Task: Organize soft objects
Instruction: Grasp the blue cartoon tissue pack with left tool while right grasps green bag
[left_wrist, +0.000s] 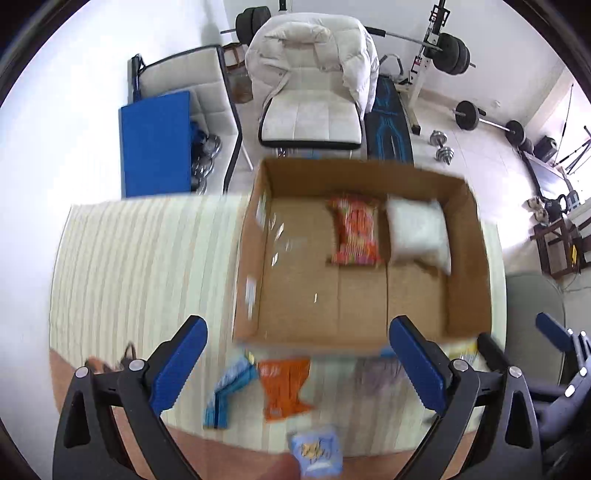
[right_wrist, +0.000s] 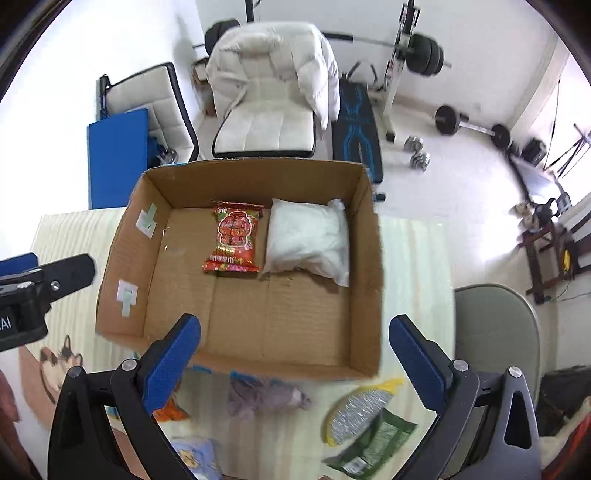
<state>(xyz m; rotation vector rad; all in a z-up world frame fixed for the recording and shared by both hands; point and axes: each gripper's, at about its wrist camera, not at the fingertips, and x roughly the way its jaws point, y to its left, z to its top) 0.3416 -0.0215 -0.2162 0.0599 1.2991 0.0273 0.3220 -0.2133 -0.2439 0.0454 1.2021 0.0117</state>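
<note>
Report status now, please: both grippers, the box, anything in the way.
Left gripper open, empty. Right gripper open, empty. Brown cardboard box holds red snack packet beside white plastic pouch. Nothing blocking.

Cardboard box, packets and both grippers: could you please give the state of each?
Cardboard box: open-topped, partly filled.
Red snack packet: flat inside box.
White bag: inside box, beside red packet.
Green packet: outside, on cloth.
Left gripper: open, empty.
Right gripper: open, empty.

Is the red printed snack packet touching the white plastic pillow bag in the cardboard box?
Touching. The right wrist view shows the red printed snack packet and the white plastic pillow bag side by side, their edges meeting without a visible gap.
</note>
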